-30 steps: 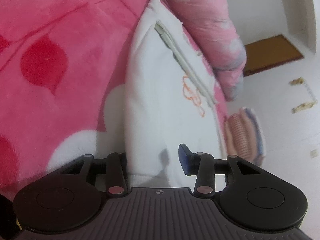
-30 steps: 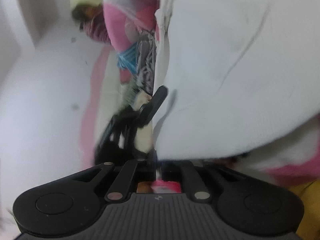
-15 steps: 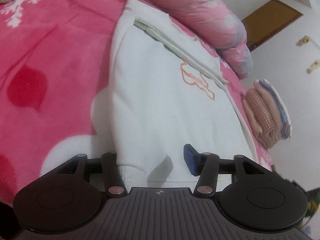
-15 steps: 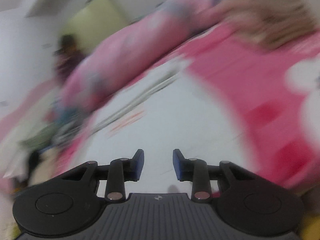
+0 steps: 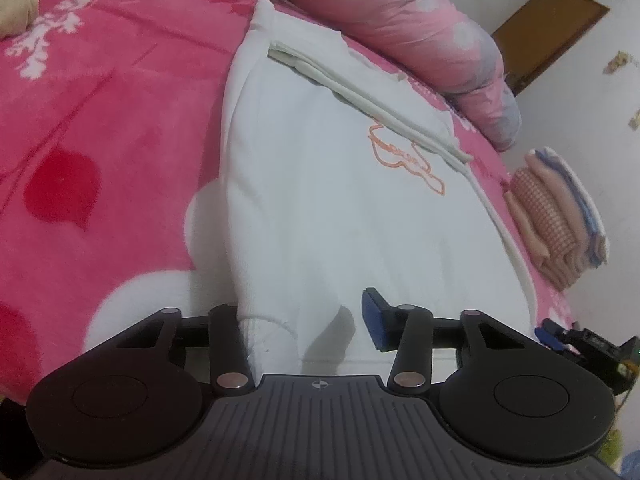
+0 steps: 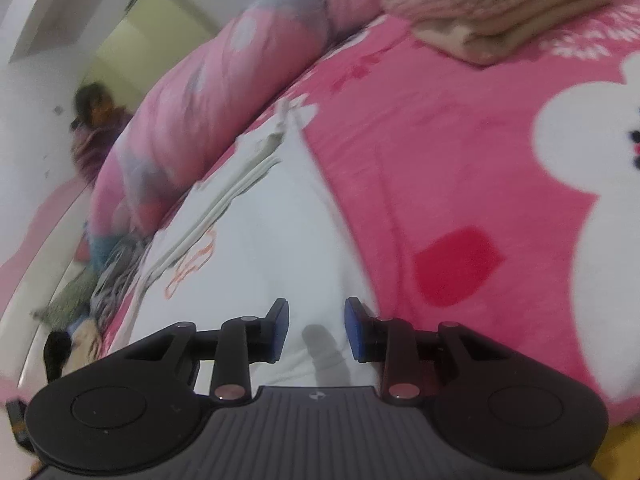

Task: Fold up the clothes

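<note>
A white garment (image 5: pixel 340 208) with an orange print (image 5: pixel 404 160) lies folded lengthwise on the pink blanket (image 5: pixel 100 140). My left gripper (image 5: pixel 308 314) is at its near hem and its jaws are closing. A raised fold of the hem sits between them and hides the left finger. The blue right pad (image 5: pixel 374 318) stands clear of the cloth. In the right wrist view the same garment (image 6: pixel 272 248) stretches away from my right gripper (image 6: pixel 316 314). Its jaws are closing slightly, just above the cloth, with nothing between the blue pads (image 6: pixel 280 320).
A rolled pink quilt (image 5: pixel 420 32) lies along the far side of the bed. A stack of folded clothes (image 5: pixel 552 216) sits at the bed's right edge, also the folded stack (image 6: pixel 500 12). A person (image 6: pixel 96 120) is in the background. Loose clothes (image 6: pixel 116 272) lie beside the bed.
My right gripper let go of the lifted white cloth and swung across to the garment's near end, jaws now apart. The garment lies flatter. My left gripper rolled slightly at the hem.
</note>
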{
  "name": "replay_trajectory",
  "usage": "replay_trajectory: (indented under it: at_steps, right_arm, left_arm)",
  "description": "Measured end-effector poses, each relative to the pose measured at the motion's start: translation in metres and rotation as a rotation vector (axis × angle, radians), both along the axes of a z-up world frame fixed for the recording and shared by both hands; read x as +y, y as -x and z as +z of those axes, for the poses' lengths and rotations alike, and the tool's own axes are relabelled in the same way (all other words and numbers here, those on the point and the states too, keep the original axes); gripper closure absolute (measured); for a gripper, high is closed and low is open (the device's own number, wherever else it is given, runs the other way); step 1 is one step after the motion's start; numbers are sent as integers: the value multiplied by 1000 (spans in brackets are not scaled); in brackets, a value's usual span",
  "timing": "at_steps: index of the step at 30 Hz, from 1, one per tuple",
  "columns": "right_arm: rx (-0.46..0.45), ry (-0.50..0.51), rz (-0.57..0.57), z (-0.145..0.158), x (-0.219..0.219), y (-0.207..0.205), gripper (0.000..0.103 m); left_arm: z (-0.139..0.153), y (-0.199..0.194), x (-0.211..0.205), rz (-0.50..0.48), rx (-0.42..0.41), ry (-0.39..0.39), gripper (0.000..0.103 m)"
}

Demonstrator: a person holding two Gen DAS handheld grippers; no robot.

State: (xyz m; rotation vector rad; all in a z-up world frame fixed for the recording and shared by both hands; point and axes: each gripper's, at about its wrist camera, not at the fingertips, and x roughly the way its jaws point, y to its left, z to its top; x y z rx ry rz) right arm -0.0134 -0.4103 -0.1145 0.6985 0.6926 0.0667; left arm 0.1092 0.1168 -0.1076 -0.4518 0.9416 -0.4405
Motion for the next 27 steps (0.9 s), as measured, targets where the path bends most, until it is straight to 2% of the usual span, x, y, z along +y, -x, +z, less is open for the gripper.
replay_trajectory:
  at_steps: [2, 6, 10, 12, 17, 20, 27]
  right_arm:
    - [6, 35, 45, 1, 9, 8, 73]
    - [1, 132, 56, 10, 26, 26, 76]
    - [-43, 293, 39, 27, 33, 24, 75]
    - [-64, 334, 36, 33, 33, 14, 75]
    - [-53, 376, 65, 27, 23, -25, 73]
    - [4, 405, 88, 14, 18, -43, 73]
    - [30, 317, 148, 6, 8, -18, 72]
  left_arm:
    - [-1, 0, 2, 4, 1, 4, 62]
    - [-2, 0, 3, 10, 8, 12, 62]
    - [0, -2, 0, 3, 14, -6, 61]
    - [1, -2, -1, 4, 13, -13, 60]
    - [1, 1, -4, 5, -2, -30, 60]
    - [1, 1, -5, 3, -4, -37, 59]
    - [0, 1, -5, -5, -14, -39, 57]
